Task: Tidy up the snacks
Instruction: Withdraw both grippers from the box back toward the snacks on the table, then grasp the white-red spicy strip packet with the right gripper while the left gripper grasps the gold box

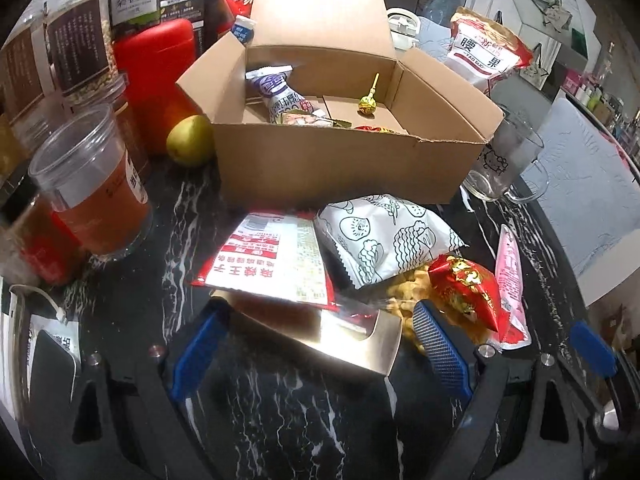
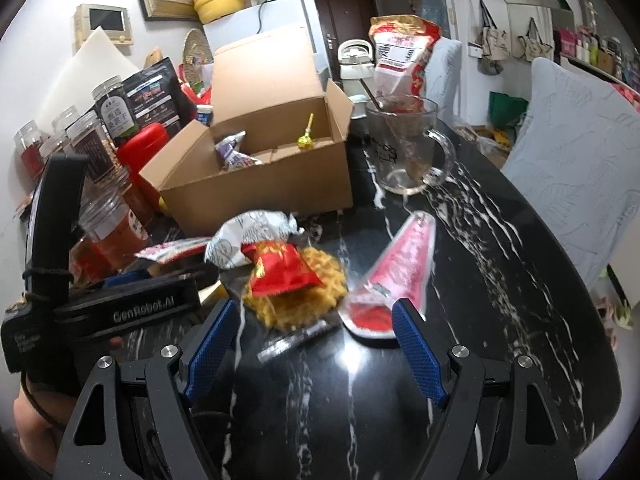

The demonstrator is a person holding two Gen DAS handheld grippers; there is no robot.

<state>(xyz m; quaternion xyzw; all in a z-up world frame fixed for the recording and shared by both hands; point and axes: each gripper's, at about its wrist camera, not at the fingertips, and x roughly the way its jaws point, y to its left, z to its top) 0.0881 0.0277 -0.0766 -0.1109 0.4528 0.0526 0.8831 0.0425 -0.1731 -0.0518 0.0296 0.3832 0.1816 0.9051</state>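
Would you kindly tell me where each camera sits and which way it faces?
Left wrist: on the left gripper, angled down over a gold box toward the carton; shows its own open blue pads.
Right wrist: on the right gripper, angled down at a red packet and pink pouch; shows its open pads, the left gripper and a hand.
Shared: carton, red packet, pouch, glass mug.
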